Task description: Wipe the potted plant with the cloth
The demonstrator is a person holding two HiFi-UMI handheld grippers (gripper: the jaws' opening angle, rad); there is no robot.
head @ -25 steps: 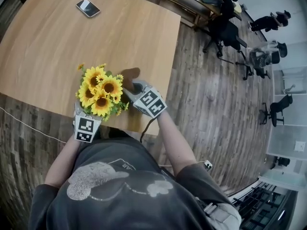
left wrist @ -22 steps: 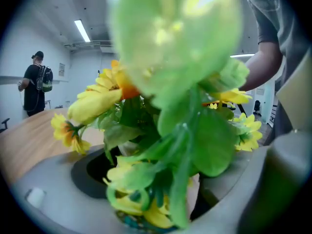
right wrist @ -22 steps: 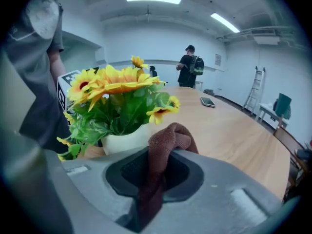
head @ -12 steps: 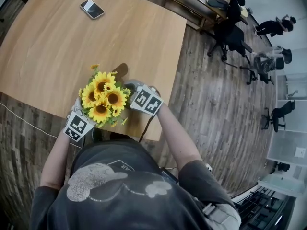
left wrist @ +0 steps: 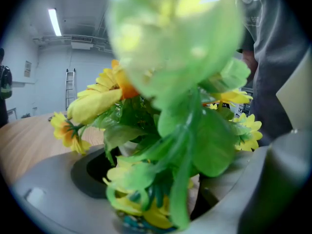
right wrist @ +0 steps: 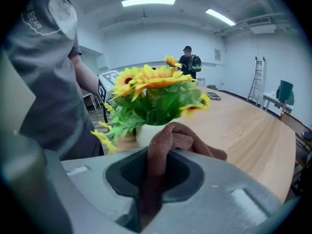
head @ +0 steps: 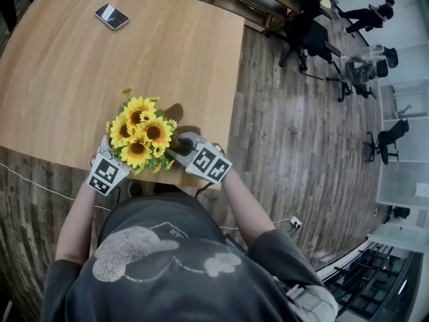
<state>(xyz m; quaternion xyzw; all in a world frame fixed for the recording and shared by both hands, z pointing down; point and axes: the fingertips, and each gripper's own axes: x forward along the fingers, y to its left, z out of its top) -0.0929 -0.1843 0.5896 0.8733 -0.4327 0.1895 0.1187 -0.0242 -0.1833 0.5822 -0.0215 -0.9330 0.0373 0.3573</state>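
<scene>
**Brown cloth pinched, sunflower pot at the table's near edge**

Yellow sunflowers over green leaves fill the potted plant (head: 141,133), which stands in a white pot at the near edge of the wooden table (head: 74,66), just in front of my operator's chest. To the plant's right, my right gripper (right wrist: 156,179) has its jaws pressed together on the brown cloth (right wrist: 171,143); a folded bulge of it pokes out above the jaws, close to the pot, though I cannot tell if it touches. On the plant's left, my left gripper (left wrist: 161,199) has its jaws spread, with leaves and stems standing between them; in its view the foliage crowds so near that much of it is blurred.

Well beyond the plant, toward the far side of the table, lies a phone (head: 111,16). Off to the plant's right, past the table edge, office chairs (head: 305,35) stand on the plank floor (head: 295,139). Behind the plant in the right gripper view, a person (right wrist: 188,62) stands by a white wall.
</scene>
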